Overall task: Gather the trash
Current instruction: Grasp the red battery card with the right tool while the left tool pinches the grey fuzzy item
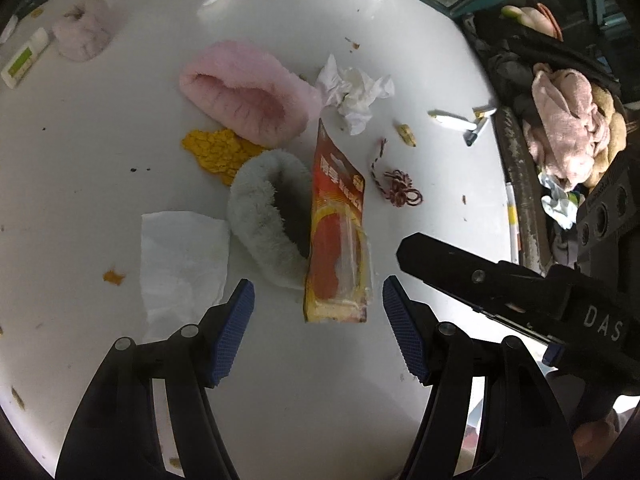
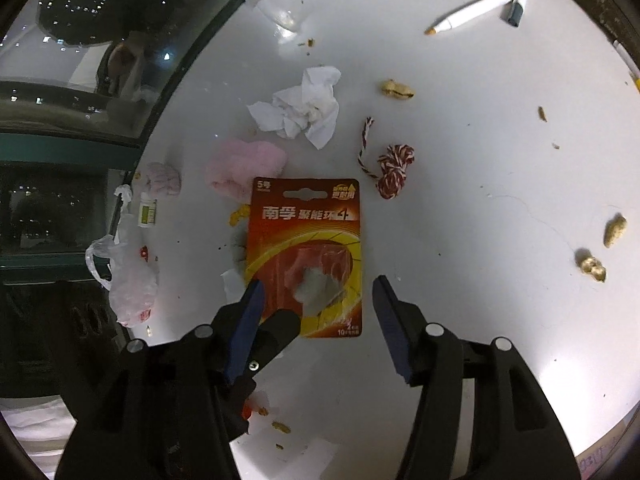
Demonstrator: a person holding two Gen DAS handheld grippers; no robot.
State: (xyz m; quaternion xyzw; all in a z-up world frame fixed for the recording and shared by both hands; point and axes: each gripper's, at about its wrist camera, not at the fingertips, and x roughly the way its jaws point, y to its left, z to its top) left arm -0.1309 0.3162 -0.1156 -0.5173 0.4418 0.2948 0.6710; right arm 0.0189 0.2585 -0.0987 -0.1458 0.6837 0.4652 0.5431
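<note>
Right wrist view: the battery blister card (image 2: pixel 306 256) lies straight ahead between your fingers.
Your right gripper (image 2: pixel 318 304) is spread wide and empty, the card's long axis running along its fingers; the left gripper (image 1: pixel 318 320), also wide open, holds nothing beside it.

We see dim room, hard glare on the white bench (image 1: pixel 280 380), bright patch lower right in right view, fisheye edges bent and dark, detail slightly soft.
</note>
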